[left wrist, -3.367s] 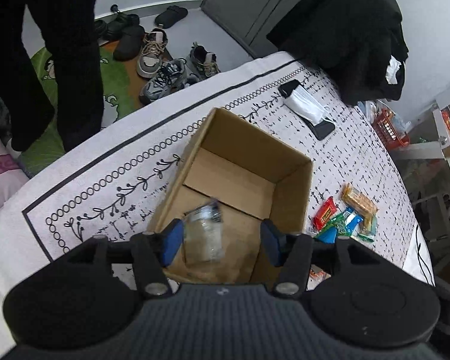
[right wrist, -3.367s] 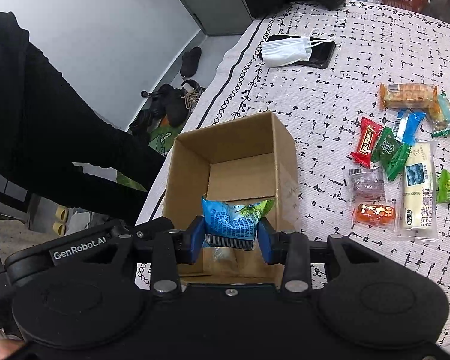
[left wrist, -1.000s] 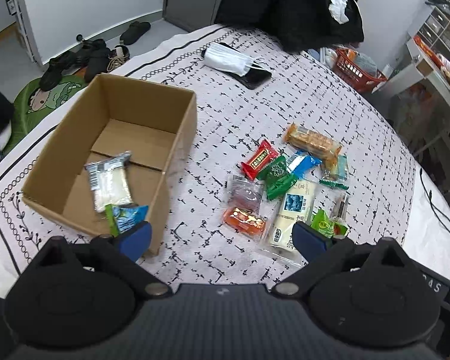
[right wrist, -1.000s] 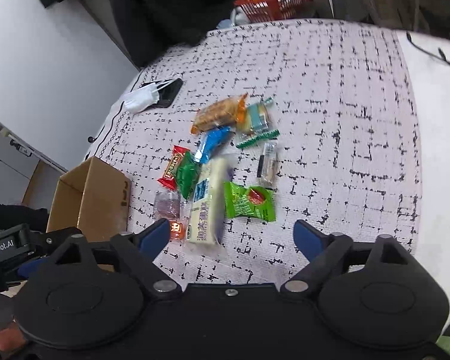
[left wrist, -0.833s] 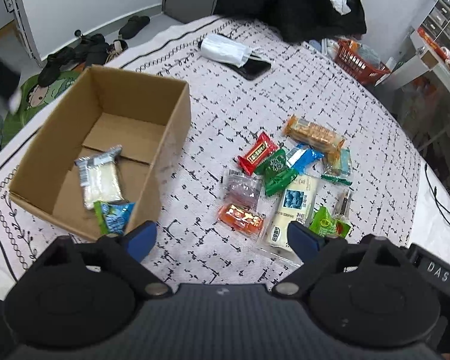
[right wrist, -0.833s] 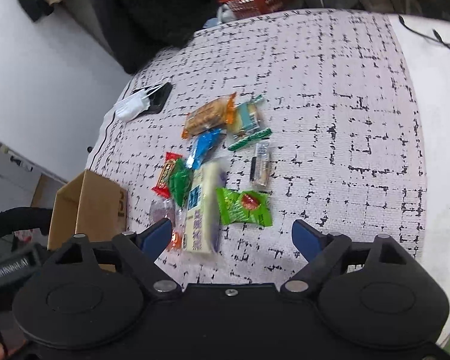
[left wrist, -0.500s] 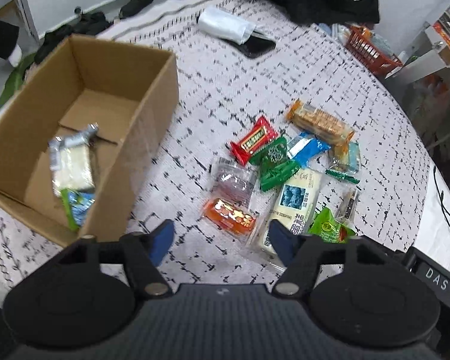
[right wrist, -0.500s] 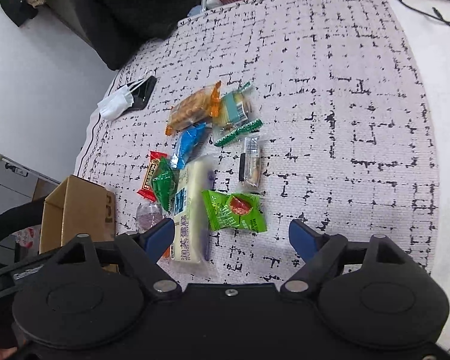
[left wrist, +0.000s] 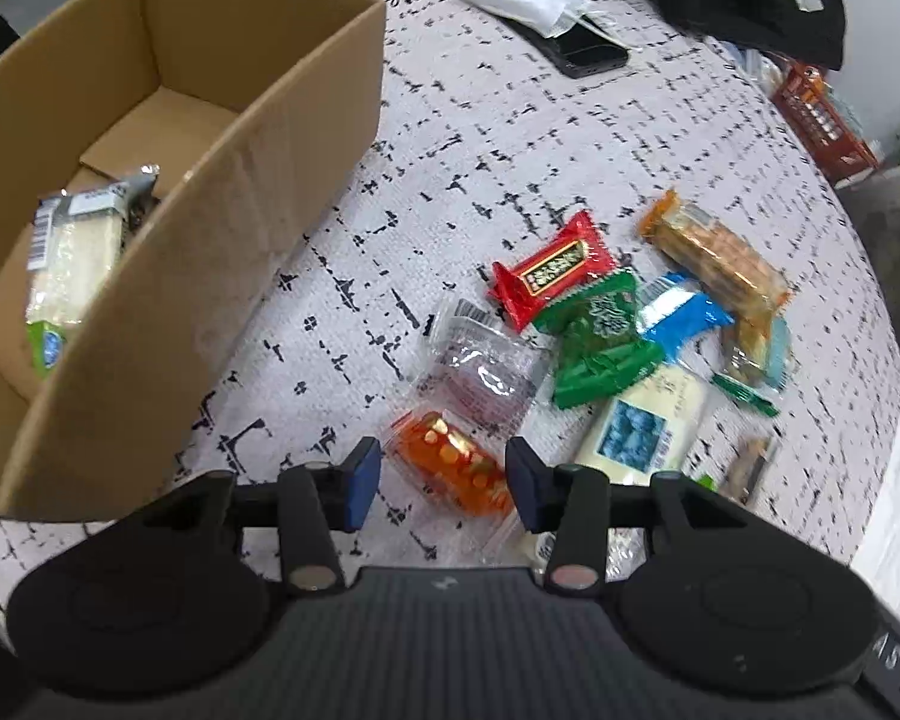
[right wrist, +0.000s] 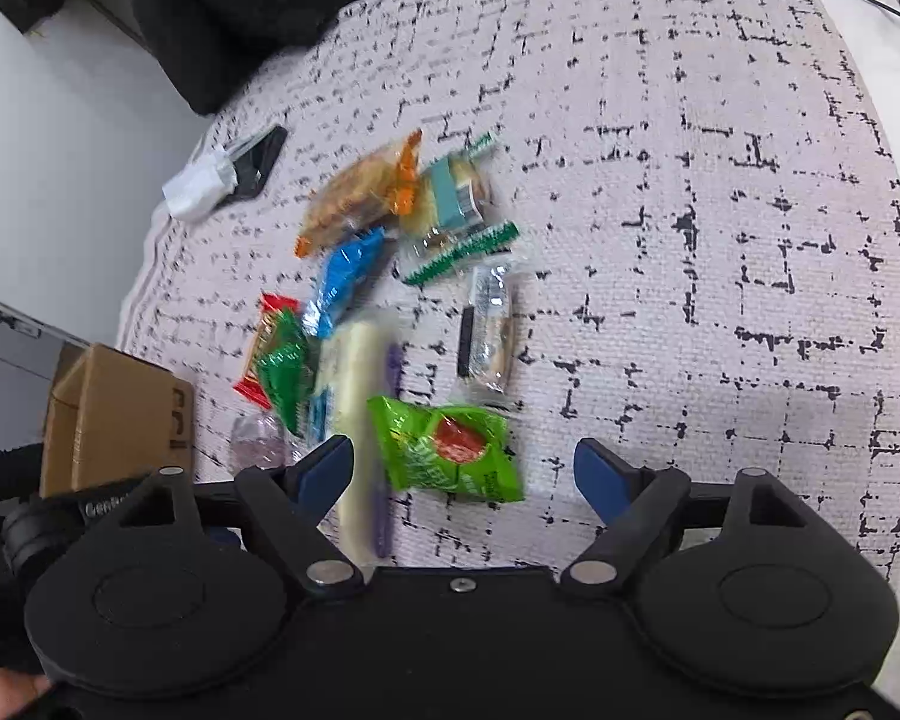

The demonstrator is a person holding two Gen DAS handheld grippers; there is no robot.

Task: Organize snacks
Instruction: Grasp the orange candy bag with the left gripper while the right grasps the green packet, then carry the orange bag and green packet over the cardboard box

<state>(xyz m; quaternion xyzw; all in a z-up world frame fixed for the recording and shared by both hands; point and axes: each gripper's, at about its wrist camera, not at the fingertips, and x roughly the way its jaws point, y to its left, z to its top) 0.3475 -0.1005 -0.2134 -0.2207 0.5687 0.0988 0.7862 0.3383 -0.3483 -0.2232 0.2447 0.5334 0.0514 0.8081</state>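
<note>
Orange snack packet (left wrist: 450, 463) lying on the tablecloth (left wrist: 450, 138), directly between the jaws of the left gripper (left wrist: 444, 480), long axis slanting across the gap; jaws partly open, not yet touching. Nearer to left than right. Right gripper (right wrist: 463, 468) spread wide over green packet (right wrist: 450, 450). Cardboard box (left wrist: 258, 168) off left.

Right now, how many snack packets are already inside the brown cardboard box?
2 visible. A clear packet of pale crackers lies on the floor of the brown cardboard box; a green-and-blue packet peeks out beside it, against the near wall. That wall could hide more.
</note>
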